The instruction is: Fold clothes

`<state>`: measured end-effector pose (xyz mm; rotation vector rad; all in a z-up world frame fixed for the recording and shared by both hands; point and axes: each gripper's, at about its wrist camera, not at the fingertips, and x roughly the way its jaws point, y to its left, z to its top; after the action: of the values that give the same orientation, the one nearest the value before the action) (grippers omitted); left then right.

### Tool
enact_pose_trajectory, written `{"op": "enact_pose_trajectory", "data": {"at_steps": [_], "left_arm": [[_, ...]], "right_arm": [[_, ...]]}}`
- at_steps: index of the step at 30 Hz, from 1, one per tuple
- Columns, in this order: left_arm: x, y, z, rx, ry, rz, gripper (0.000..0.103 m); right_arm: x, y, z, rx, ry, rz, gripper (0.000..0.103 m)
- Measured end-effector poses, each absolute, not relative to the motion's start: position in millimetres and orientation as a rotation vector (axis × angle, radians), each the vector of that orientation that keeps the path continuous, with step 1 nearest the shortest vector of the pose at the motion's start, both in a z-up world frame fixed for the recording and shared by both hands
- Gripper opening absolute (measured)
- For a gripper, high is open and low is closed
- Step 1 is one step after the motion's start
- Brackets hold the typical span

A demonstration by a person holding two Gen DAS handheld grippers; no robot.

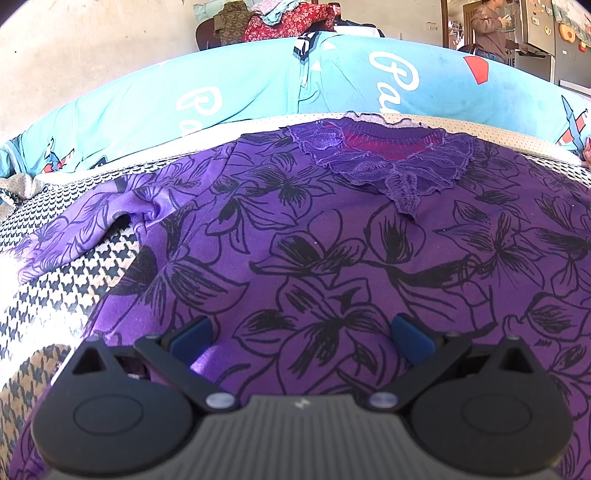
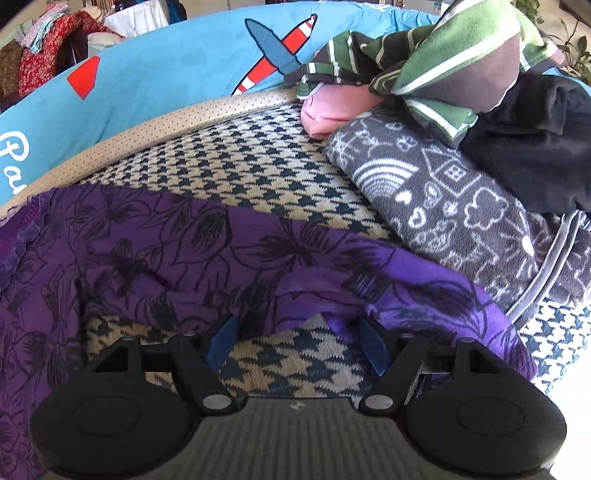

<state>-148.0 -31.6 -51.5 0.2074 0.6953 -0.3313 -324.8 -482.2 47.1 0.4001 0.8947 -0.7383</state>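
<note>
A purple top with black flower outlines (image 1: 332, 236) lies spread on the houndstooth cover (image 1: 74, 280), its lace collar (image 1: 391, 162) toward the far edge. My left gripper (image 1: 301, 338) hovers low over the middle of the top, jaws wide apart and nothing between the blue pads (image 1: 192, 338). In the right wrist view a rumpled sleeve of the purple top (image 2: 258, 258) arches just beyond my right gripper (image 2: 297, 343). Its jaws stand open, with bare houndstooth cover (image 2: 288, 362) between the fingers; a fold of purple cloth touches the right fingertip (image 2: 373, 347).
A long blue cushion with white lettering and a plane print (image 1: 229, 85) (image 2: 177, 70) runs along the far edge. At right lies a pile: grey patterned fleece (image 2: 436, 199), green striped garment (image 2: 443, 62), black cloth (image 2: 535, 147), pink piece (image 2: 332, 110). A person (image 1: 491, 26) stands far back.
</note>
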Motion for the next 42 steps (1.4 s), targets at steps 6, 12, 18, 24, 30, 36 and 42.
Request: {"op": "enact_pose_trajectory", "data": {"at_steps": [6,12,18,24,30,36,42], "left_arm": [[-147.6,-31.5,-51.6,0.206,0.695,-0.333,0.103],[-147.5,-31.0,-52.0,0.203,0.695,-0.335,0.103],[-146.8,-30.0,-52.2,0.199,0.694,-0.338,0.103],[-146.5,-30.0,-51.8,0.197,0.695,-0.338,0.103],[-146.6,-30.3,-51.9,0.198,0.694,-0.338,0.103],[-146.7,-30.3,-51.9,0.198,0.694,-0.338,0.103],[-147.0,-30.4,-51.9,0.200,0.693,-0.337,0.103]], "right_arm": [[-319.3,-456.2,41.4,0.337,0.961,-0.667,0.081],[-330.7,-454.1,62.1,0.395,0.845,-0.647,0.081],[-370.7,-499.4,79.8,0.540,0.640,-0.872,0.081],[-403.9,-524.1,80.5,0.547,0.613,-1.084,0.081],[-428.4,-545.2,66.4,0.636,0.671,-1.207,0.081],[-421.6,-548.4,48.5,0.712,0.731,-1.151,0.081],[-406.6,-538.4,40.4,0.585,0.756,-1.186,0.053]]}}
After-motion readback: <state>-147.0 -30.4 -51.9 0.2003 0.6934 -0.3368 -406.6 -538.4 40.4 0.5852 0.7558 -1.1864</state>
